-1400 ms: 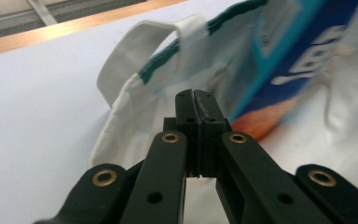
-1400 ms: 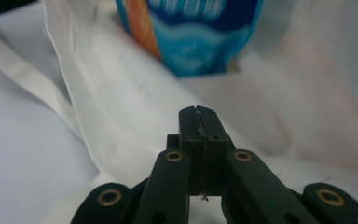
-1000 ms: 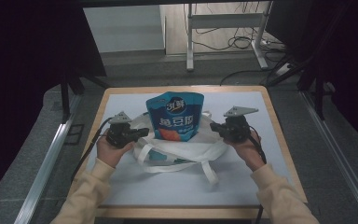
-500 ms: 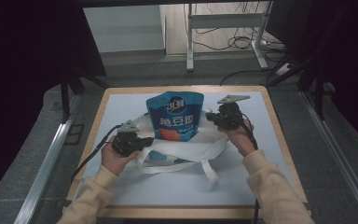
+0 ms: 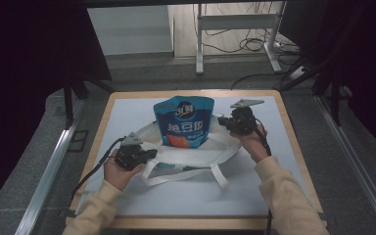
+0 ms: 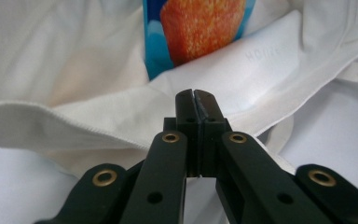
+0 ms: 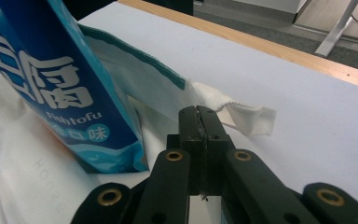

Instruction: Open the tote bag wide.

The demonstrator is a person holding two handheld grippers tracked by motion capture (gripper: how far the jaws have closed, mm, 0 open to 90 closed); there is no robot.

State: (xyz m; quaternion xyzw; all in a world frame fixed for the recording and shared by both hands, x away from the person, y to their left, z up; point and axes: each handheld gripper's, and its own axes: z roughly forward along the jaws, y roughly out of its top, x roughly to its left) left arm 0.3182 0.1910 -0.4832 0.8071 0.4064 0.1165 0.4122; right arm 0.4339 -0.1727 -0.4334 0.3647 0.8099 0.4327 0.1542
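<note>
A blue snack pouch [image 5: 183, 120] with an orange picture stands upright in the mouth of a white tote bag [image 5: 191, 156] lying on the table. My left gripper [image 5: 149, 153] is at the bag's left rim. In the left gripper view its jaws [image 6: 196, 98] are shut on the white hem, with the pouch [image 6: 200, 28] just beyond. My right gripper [image 5: 223, 122] is at the bag's right rim beside the pouch. In the right gripper view its jaws [image 7: 199, 114] are shut on the fabric edge, the pouch [image 7: 51, 84] close on the left.
The bag lies on a white mat [image 5: 186, 200] over a wooden table whose edge [image 7: 284, 46] runs behind. A loose bag strap [image 5: 219, 175] trails toward the near side. Metal desk legs [image 5: 199, 39] and cables stand on the floor beyond the table.
My left hand has drawn the left rim toward the near side. My right hand has carried the right rim farther back, beside the pouch. The bag's mouth now stretches diagonally.
</note>
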